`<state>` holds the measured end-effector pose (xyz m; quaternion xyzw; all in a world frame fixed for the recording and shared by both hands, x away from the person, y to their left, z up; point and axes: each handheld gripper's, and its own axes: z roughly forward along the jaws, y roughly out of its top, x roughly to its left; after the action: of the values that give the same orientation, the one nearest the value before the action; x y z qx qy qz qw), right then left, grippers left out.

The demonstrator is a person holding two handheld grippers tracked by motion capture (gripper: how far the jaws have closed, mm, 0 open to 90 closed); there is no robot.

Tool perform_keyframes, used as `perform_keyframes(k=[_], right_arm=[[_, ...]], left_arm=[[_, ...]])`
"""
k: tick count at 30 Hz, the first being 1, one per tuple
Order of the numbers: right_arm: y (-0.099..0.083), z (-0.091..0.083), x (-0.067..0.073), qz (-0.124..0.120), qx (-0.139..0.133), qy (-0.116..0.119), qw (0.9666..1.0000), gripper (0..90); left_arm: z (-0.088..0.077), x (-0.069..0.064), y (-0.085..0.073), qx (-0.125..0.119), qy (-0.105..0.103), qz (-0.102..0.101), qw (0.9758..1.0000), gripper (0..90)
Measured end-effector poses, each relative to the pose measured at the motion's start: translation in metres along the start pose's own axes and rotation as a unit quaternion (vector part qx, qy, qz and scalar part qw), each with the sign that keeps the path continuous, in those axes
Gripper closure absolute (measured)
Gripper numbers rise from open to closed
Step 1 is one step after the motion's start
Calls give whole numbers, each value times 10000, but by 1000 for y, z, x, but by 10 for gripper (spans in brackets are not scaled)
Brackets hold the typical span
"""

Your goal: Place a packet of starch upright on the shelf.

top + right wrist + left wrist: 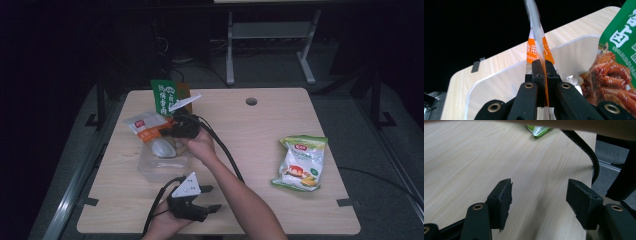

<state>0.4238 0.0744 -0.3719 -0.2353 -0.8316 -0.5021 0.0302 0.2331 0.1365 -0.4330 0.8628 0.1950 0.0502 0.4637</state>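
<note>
Two grippers are seen over a pale wooden worktop in the high view. The right gripper, held left of the frame's centre, is closed on the edge of an orange and white packet, which is held over a clear plastic container standing in the left half of the worktop. In the right gripper view the two black jaws are pressed together at the centre of the frame with the thin edge of the orange and white packet clamped between them, the packet rising edge-on towards the top of the frame, and the translucent rim of the clear plastic container is seen behind it. A green packet with a picture of reddish-brown food is seen at the right edge of that view, reaching into the container; in the high view the green packet is seen upright behind the right gripper, near the far left edge of the worktop. The left gripper is held low near the bottom edge of the frame, left of centre, pointing right, and its jaws are spread apart with nothing between them; bare worktop is seen through the gap in the left gripper view. A yellow and green snack bag lies flat in the right half of the worktop, well apart from both grippers.
</note>
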Motion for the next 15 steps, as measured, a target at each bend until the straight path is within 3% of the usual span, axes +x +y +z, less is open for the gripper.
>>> perform_keyframes(k=[2,4,8,15], right_arm=[[-1,-1,-2,18,-11,33,10000,896],[0,-1,0,-133,82,-62,9999,892],[7,-1,3,-308,426,-190,9984,844],[16,13,3,-658,1314,-392,9884,746]], left_arm=[[0,0,0,-10,-8,1,10000,370],[0,0,0,-10,-8,-10,10000,368],[1,0,0,4,-3,-4,10000,366],[2,0,0,33,-19,29,10000,362]])
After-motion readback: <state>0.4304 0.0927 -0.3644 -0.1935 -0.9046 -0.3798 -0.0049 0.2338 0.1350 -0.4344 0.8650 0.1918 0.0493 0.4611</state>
